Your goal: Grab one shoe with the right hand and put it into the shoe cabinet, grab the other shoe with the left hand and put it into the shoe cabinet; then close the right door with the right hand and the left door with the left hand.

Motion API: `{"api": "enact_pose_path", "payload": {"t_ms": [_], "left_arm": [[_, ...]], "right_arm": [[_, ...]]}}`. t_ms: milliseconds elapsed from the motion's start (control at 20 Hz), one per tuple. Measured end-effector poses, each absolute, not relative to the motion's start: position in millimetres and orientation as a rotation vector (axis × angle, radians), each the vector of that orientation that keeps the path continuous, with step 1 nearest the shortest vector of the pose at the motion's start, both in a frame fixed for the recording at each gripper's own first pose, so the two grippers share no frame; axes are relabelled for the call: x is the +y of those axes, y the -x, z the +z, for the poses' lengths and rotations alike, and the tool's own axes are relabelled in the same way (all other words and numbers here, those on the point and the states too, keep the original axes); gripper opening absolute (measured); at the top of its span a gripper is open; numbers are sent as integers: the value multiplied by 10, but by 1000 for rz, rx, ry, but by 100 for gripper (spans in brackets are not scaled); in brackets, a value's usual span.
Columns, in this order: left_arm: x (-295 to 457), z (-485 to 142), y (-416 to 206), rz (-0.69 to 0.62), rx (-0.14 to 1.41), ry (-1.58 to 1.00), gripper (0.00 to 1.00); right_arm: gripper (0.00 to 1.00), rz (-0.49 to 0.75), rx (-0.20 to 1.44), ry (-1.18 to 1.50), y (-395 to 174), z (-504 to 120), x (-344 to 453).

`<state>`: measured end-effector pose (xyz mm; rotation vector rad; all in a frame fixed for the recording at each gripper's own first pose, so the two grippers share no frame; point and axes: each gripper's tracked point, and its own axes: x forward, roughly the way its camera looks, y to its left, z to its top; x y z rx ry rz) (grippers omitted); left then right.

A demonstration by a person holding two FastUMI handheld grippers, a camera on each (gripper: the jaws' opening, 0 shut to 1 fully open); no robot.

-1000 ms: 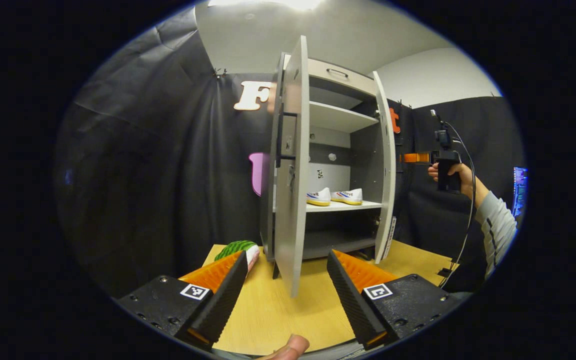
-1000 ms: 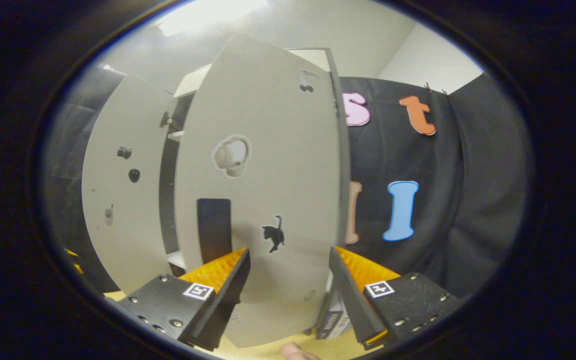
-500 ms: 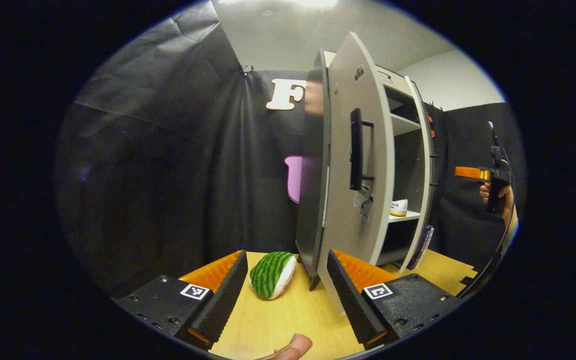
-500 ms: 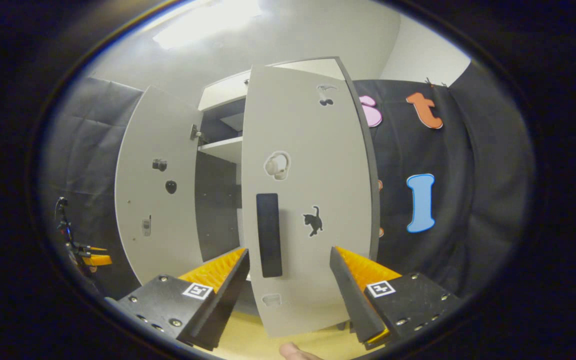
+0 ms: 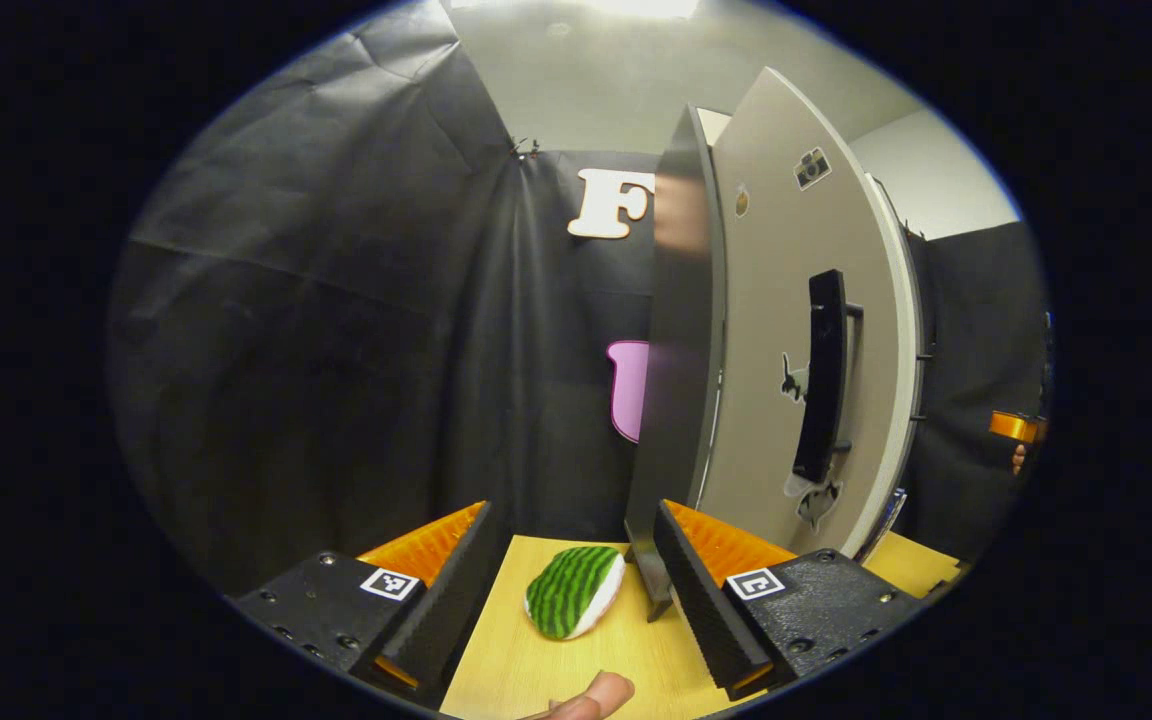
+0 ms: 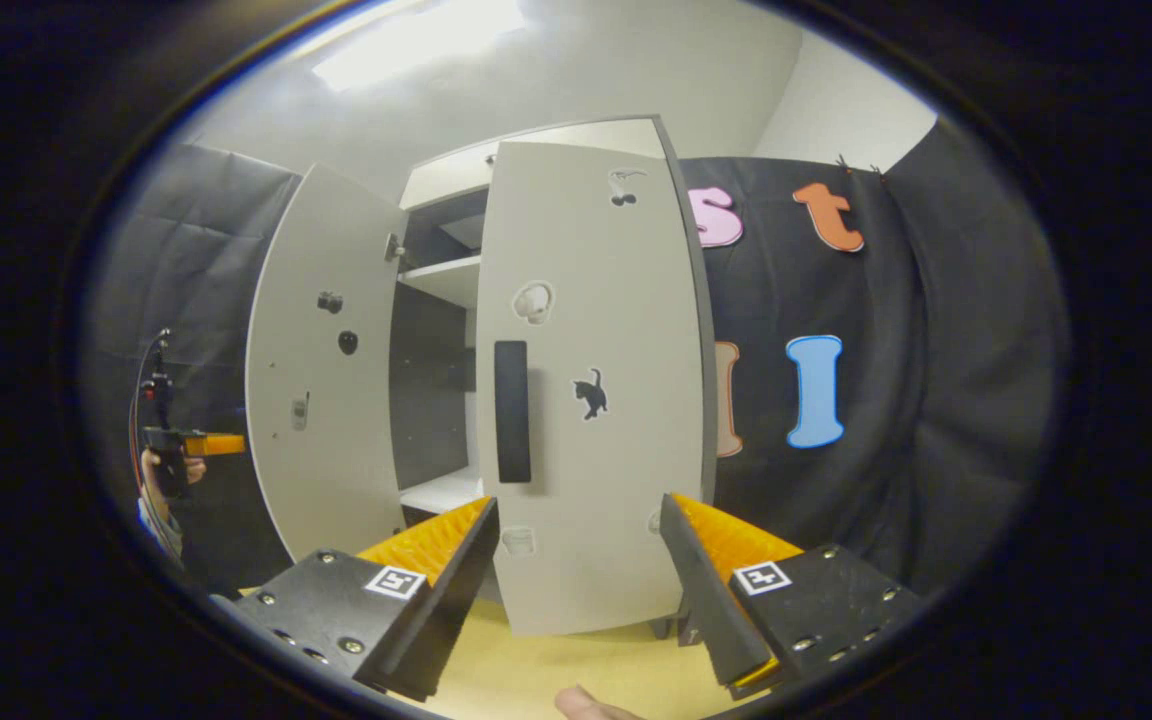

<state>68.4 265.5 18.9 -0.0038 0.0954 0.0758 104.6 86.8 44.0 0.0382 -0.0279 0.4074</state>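
2 cabinet doors [image 6: 591,400] ajar – 1 watermelon toy [image 5: 573,590] – left gripper [image 5: 571,580] and right gripper [image 6: 576,580] both spread, empty.

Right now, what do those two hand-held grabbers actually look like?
Each gripper, the left gripper and the right gripper, has two black wedge-shaped fingers with ribbed orange backs, on black screwed blocks bearing small square black-and-white tags. A black cable loops above the left one.

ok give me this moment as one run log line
phase: closing doors | right door: nearly shut | left door: ajar | left gripper: open | right gripper: open
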Motion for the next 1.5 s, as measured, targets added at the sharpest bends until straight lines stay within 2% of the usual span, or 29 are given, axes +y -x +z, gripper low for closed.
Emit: {"api": "enact_pose_path", "payload": {"t_ms": [300,400,500,750,1100,1150,1200,1250,1350,1400,1500], "left_arm": [[1991,455,-950,17,133,-49,96],[1871,468,-973,43,160,-54,96],[1879,523,-936,72,164,-47,91],[1793,508,-969,24,196,1,87],[1494,475,-1219,-55,231,37,91],[1444,457,-1302,-48,239,37,88],[1366,456,-1350,-52,250,34,93],[1261,440,-1370,-64,259,53,88],[1073,383,-1200,-133,286,109,89],[1004,380,-1156,-148,293,124,93],[969,397,-1173,-159,270,97,94]], "right_arm": [[96,416,-23,-26,-856,411,845],[96,420,-30,-22,-778,417,824],[94,420,-30,-33,-694,411,787],[96,406,-65,-14,-495,500,667],[96,379,-27,24,-307,363,746],[94,380,-26,24,-320,365,771],[96,380,-25,19,-340,354,797],[96,380,-23,17,-371,336,818],[94,363,-3,26,-424,253,819],[94,356,8,28,-437,212,825],[94,356,26,25,-464,146,840]]}}
